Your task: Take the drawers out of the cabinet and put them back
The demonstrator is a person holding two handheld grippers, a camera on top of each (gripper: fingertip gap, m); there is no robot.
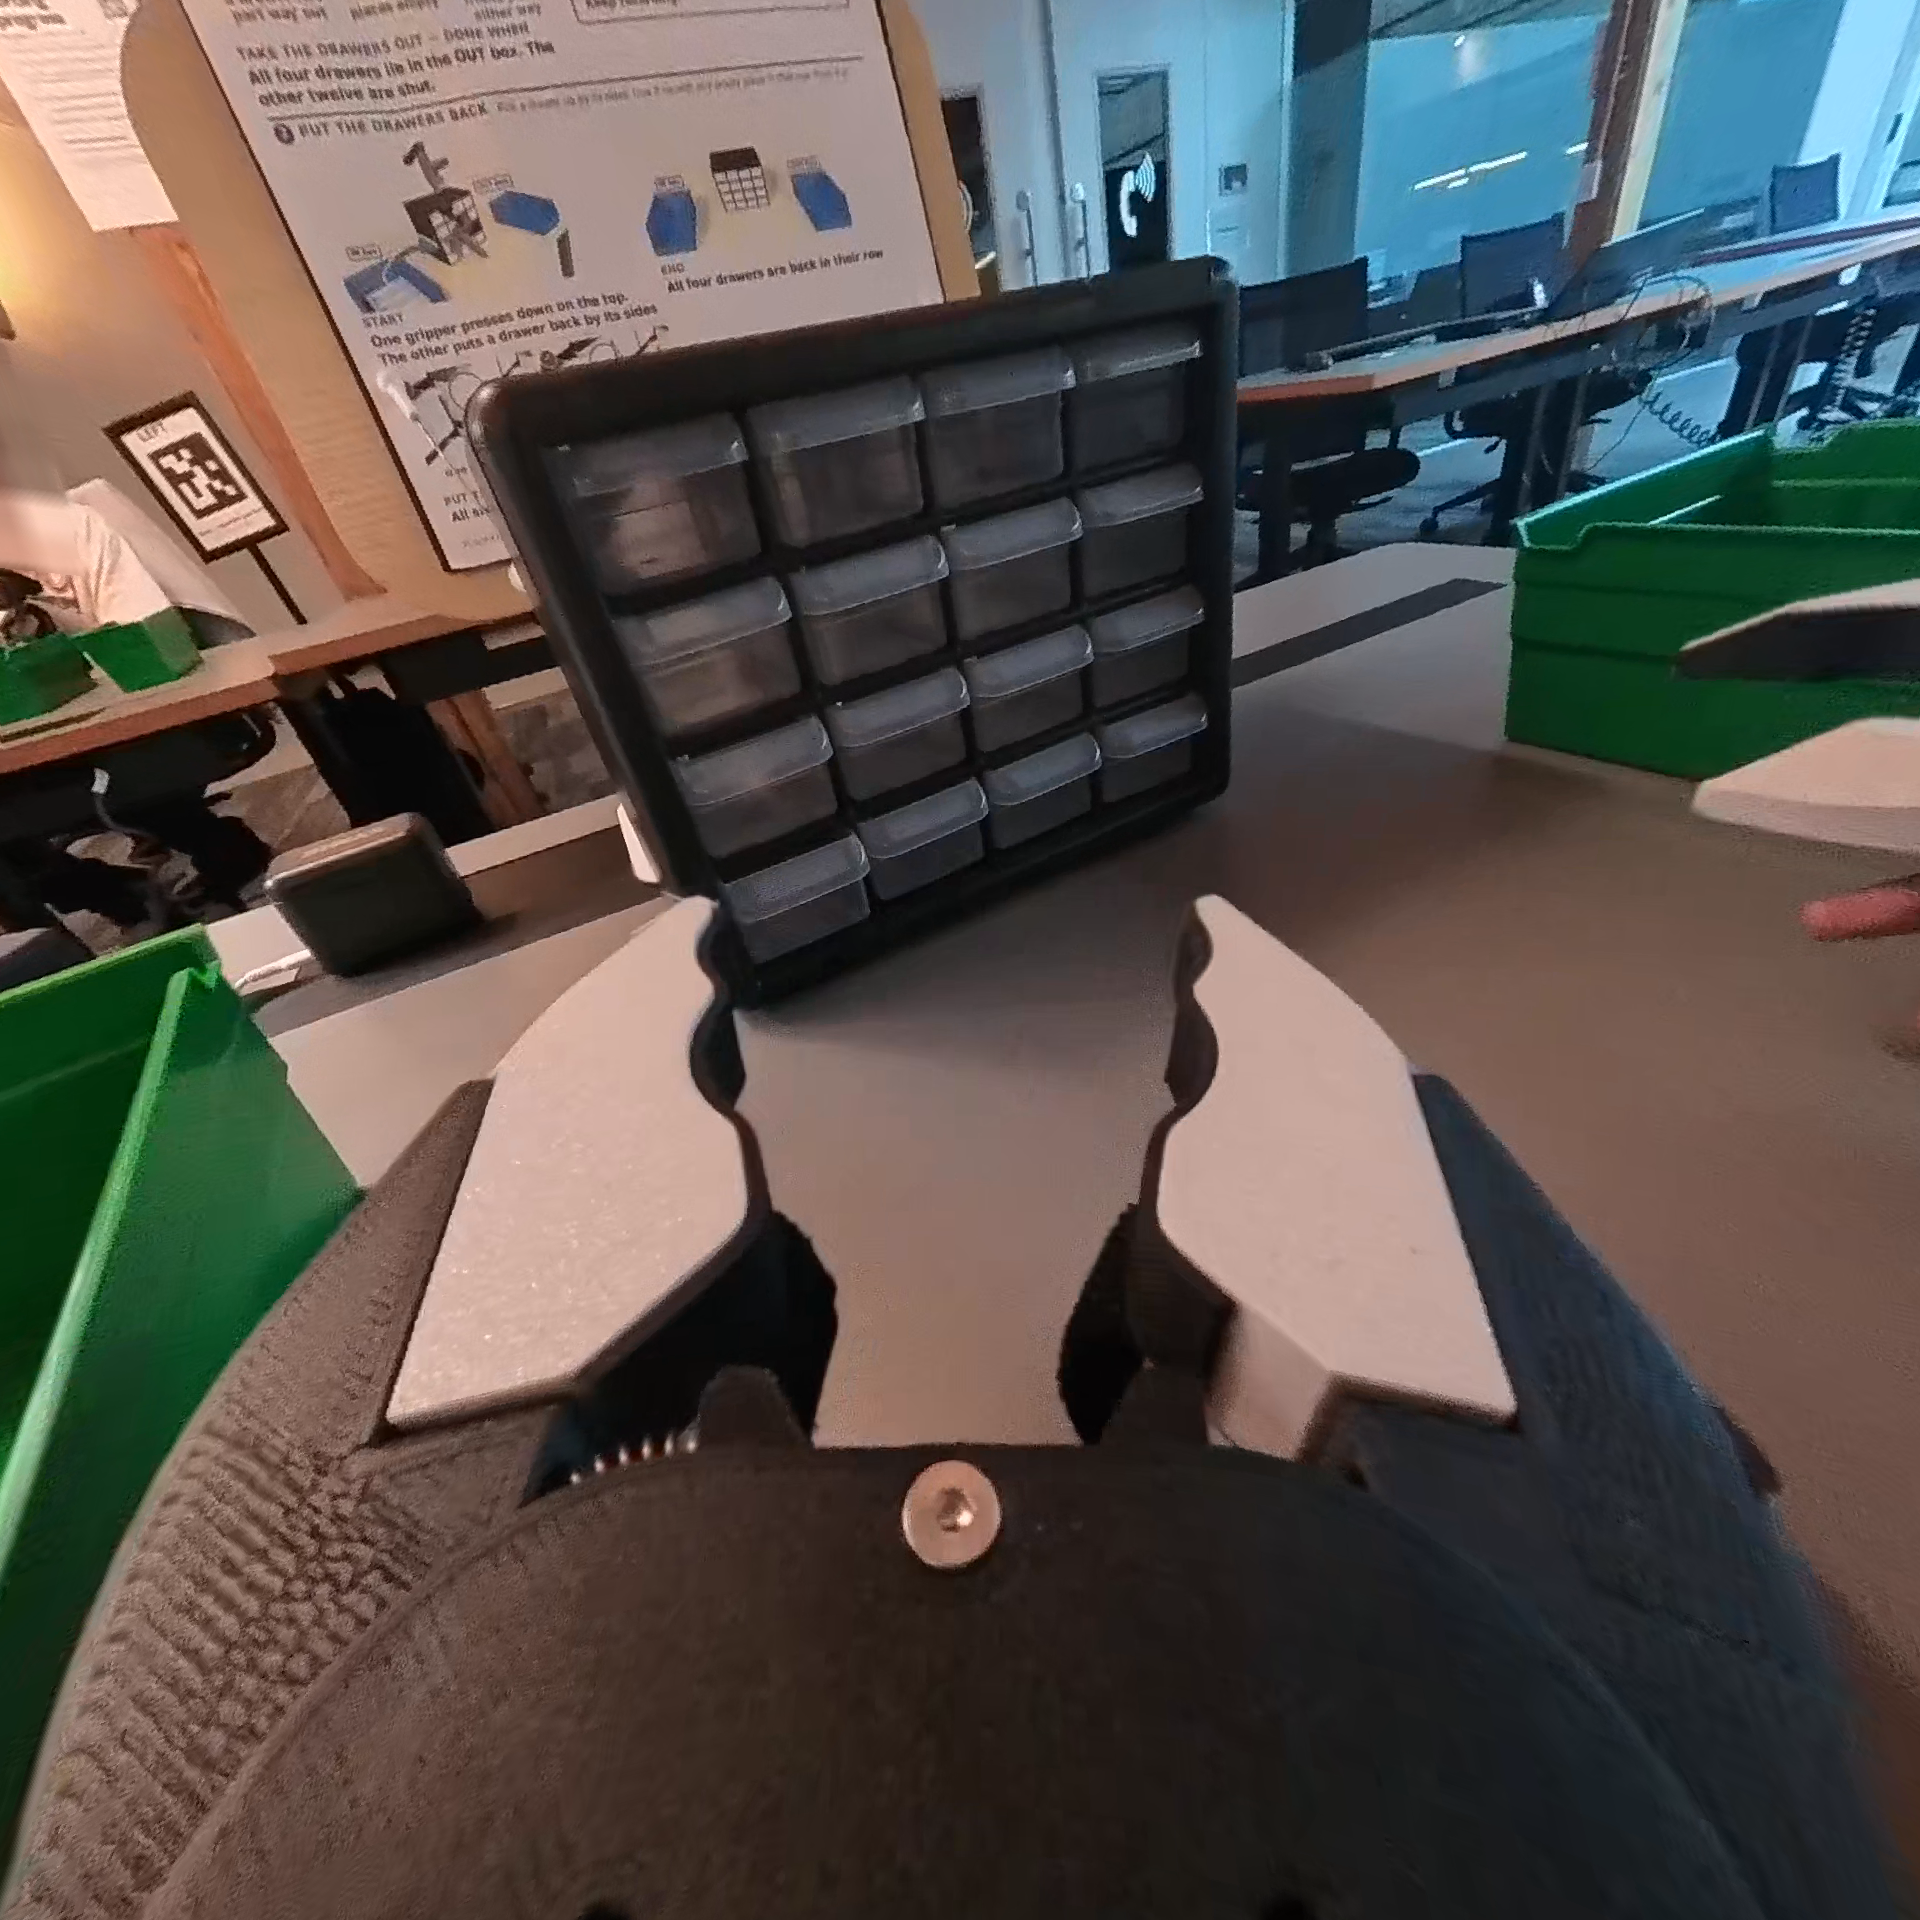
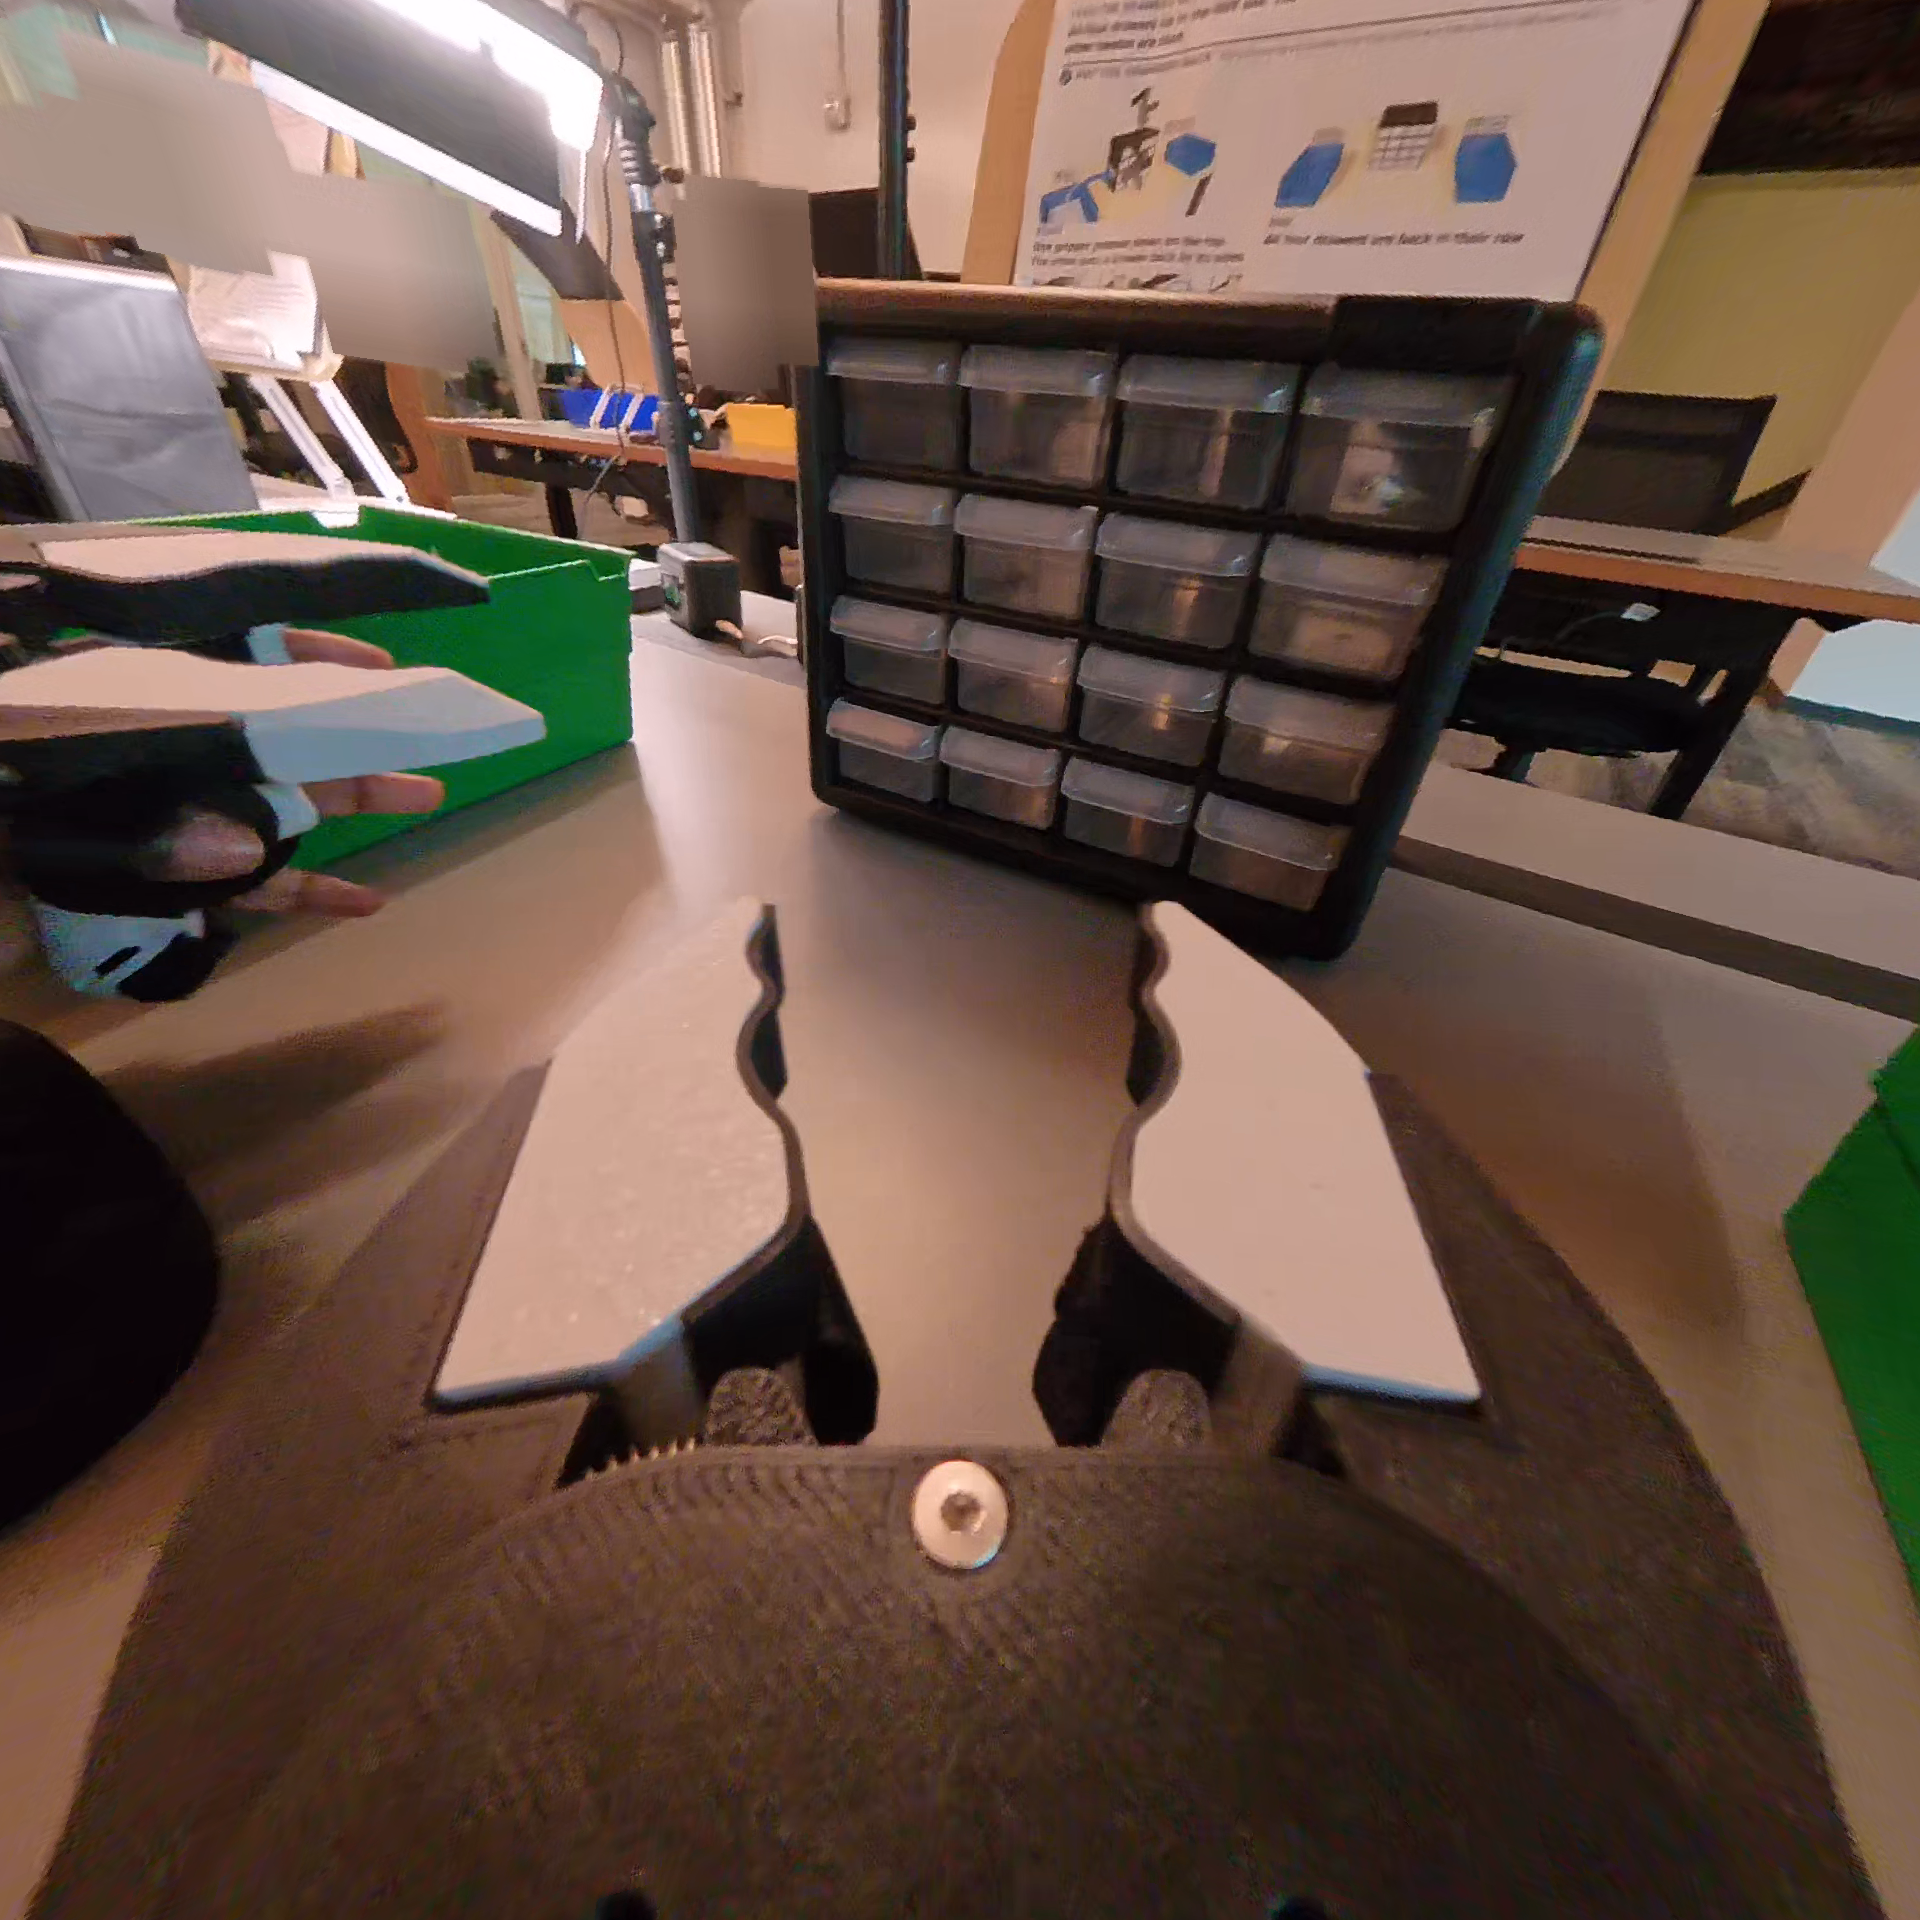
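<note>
Sixteen drawers (image 1: 894, 613) sit shut in the cabinet (image 1: 1216, 520), upright on the worktop (image 1: 1351, 987) between two green bins (image 1: 135, 1143). Both claws, left (image 1: 954, 925) and right (image 2: 954, 920), hang spread and empty just before it. Risk: pulling a drawer with nothing pressing the top could drag or tip the light cabinet.
</note>
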